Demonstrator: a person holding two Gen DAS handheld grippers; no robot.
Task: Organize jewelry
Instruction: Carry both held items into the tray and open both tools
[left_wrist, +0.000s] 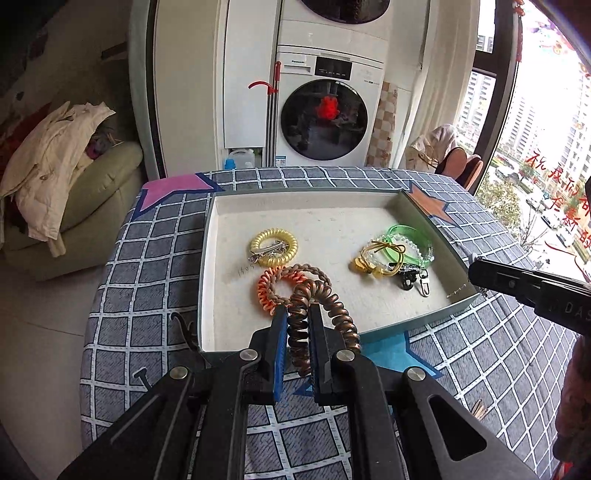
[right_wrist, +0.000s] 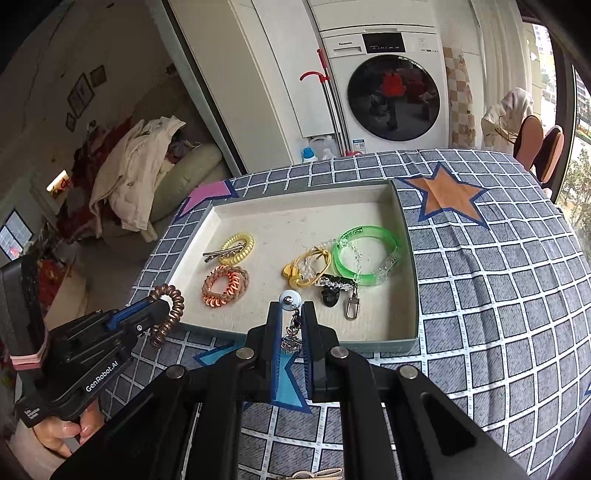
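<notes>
My left gripper (left_wrist: 297, 314) is shut on a brown spiral hair tie (left_wrist: 325, 314), held above the near edge of the shallow tray (left_wrist: 208, 236); the same tie (right_wrist: 168, 312) shows in the right wrist view, dangling from the left gripper (right_wrist: 159, 301). My right gripper (right_wrist: 292, 310) is shut on a small silver charm with a white bead (right_wrist: 290, 325), over the tray's (right_wrist: 410, 266) near side. In the tray lie a yellow spiral tie with a metal clip (left_wrist: 273, 247), an orange braided tie (right_wrist: 225, 284), a green bangle (right_wrist: 365, 254), a yellow cord piece (right_wrist: 306, 269) and a black keyring clasp (right_wrist: 332, 291).
The tray rests on a table with a grey checked cloth (right_wrist: 498, 295) bearing coloured stars. A washing machine (left_wrist: 325, 110) stands behind, a sofa with clothes (left_wrist: 55, 177) to the left, chairs (right_wrist: 543, 151) and a window on the right. A hand (right_wrist: 66, 432) holds the left gripper.
</notes>
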